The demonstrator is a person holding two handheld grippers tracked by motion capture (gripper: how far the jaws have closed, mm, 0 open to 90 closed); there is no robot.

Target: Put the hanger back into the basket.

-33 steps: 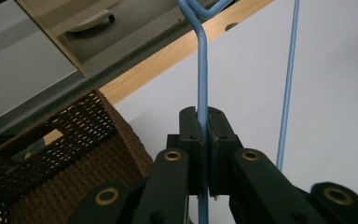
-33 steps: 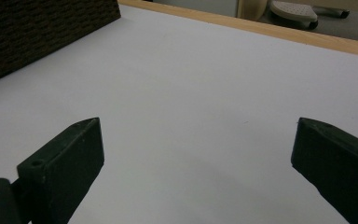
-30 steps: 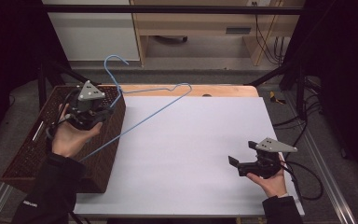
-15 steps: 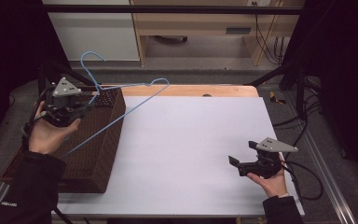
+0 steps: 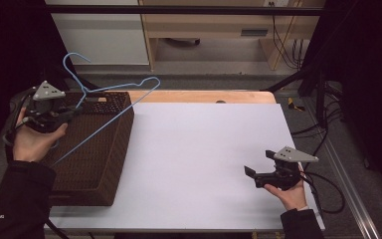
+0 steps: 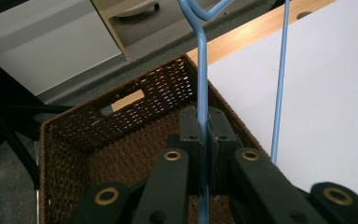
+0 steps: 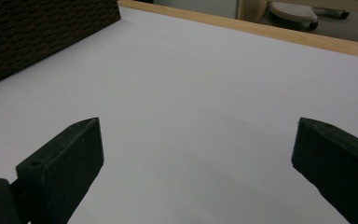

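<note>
One blue hanger (image 5: pixel 110 107) clamped in left gripper (image 6: pixel 204 135); one wicker basket (image 5: pixel 110 164) beneath

Thin light-blue coated wire hanger (image 5: pixel 110 102): smooth. Dark brown woven wicker basket (image 5: pixel 99 164): rough. White tabletop (image 5: pixel 199 149): matt, wood-edged at 12 o'clock.

Hanger (image 6: pixel 202 70) hook cropped at top, basket (image 6: pixel 135 121) floor perhaps empty

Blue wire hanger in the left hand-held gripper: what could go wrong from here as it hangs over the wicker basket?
1. The left hand-held gripper pinches only one thin wire of the blue wire hanger, so it may pivot or slip.
2. Its long lower arm crosses the wicker basket rim and could catch the weave.
3. The right hand-held gripper sits open and far off, unable to steady it.
</note>
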